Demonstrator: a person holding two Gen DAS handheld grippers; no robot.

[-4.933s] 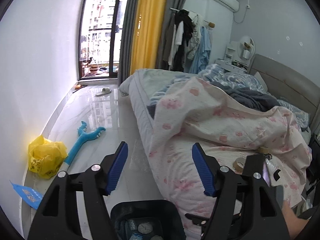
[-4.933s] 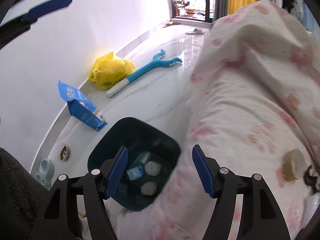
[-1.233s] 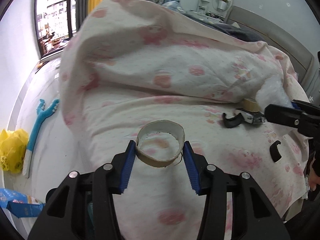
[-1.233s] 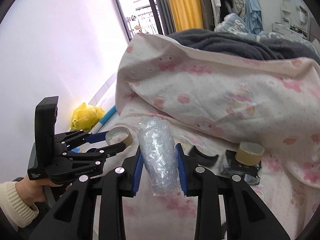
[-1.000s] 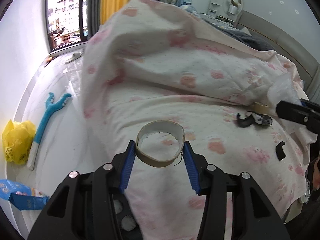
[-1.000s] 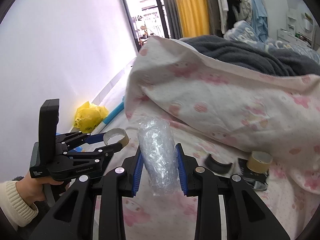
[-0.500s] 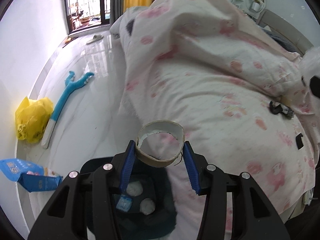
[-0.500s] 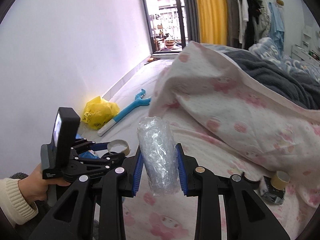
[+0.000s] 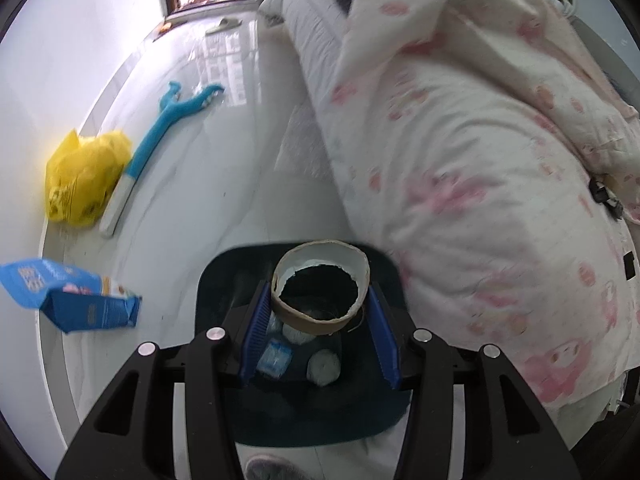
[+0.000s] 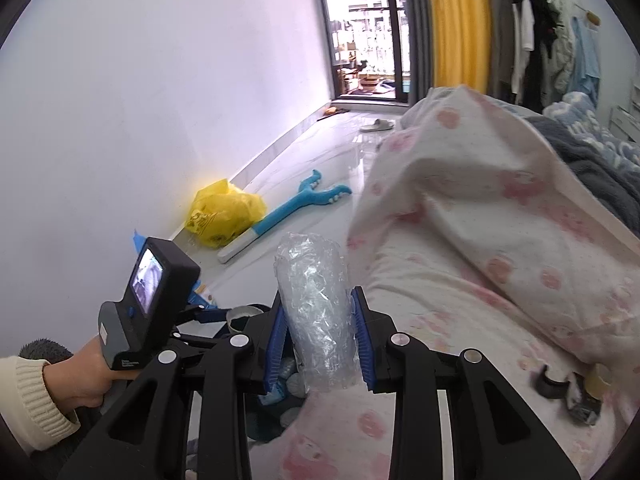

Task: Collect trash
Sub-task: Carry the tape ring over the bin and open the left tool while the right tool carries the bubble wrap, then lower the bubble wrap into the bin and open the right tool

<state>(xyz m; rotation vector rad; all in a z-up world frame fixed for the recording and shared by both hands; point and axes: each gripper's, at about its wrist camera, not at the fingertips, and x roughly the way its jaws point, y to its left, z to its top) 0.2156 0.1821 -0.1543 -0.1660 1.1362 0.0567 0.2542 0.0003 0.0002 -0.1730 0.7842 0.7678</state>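
Observation:
My left gripper (image 9: 318, 322) is shut on an empty cardboard tape ring (image 9: 320, 312), held directly over the dark trash bin (image 9: 224, 276) on the floor beside the bed. Inside the bin lie white crumpled wads (image 9: 323, 367) and a small blue packet (image 9: 274, 358). My right gripper (image 10: 318, 344) is shut on a roll of clear bubble wrap (image 10: 316, 312), held above the bed's edge. In the right wrist view the left gripper (image 10: 230, 316) shows low at the left, with a hand (image 10: 86, 376) on its handle and the bin (image 10: 260, 420) partly hidden under my fingers.
A yellow plastic bag (image 9: 82, 176), a blue long-handled brush (image 9: 160, 136) and a blue carton (image 9: 68, 296) lie on the white floor by the wall. The bed with its pink-patterned quilt (image 9: 460, 160) fills the right. A tape dispenser (image 10: 580, 396) rests on the quilt.
Both grippers have swung left, away from the bed. The left one with the tape ring has come off the quilt and now hangs over the bin. The bubble wrap stays clamped in the right.

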